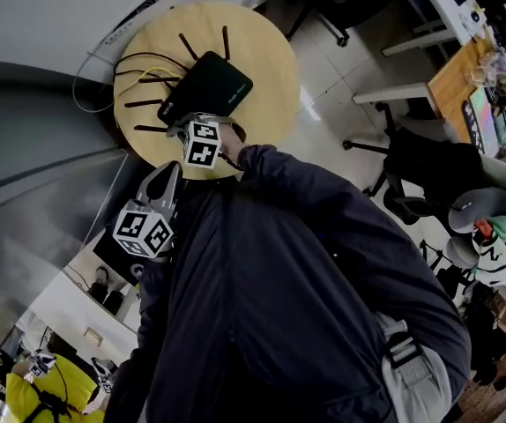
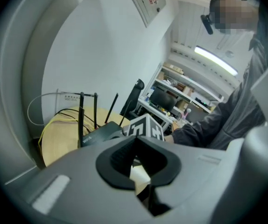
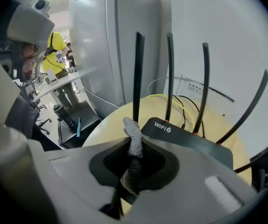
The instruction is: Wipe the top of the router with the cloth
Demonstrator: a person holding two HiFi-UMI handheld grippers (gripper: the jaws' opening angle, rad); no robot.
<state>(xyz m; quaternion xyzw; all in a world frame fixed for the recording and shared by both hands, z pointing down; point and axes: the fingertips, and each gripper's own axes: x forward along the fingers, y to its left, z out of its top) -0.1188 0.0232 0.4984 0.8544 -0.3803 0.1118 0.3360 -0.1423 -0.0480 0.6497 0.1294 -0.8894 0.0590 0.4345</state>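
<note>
A black router (image 1: 207, 85) with several upright antennas lies on a round wooden table (image 1: 266, 51). My right gripper (image 1: 193, 125) is at the router's near edge, shut on a grey cloth (image 3: 135, 139). In the right gripper view the cloth pokes up between the jaws of that gripper (image 3: 133, 164), just short of the router (image 3: 190, 141) and its "WIFI 6" corner. My left gripper (image 1: 171, 173) hangs back off the table edge, close to the person's dark jacket. The left gripper (image 2: 136, 174) has its jaws together on nothing and faces the router (image 2: 99, 133) and the right gripper's marker cube (image 2: 145, 127).
Yellow and black cables (image 1: 134, 64) loop over the table's far left side. A white wall and a grey cabinet (image 3: 120, 41) stand behind the table. An office chair (image 1: 429, 161), a cluttered desk (image 1: 469, 77) and other people are on the right.
</note>
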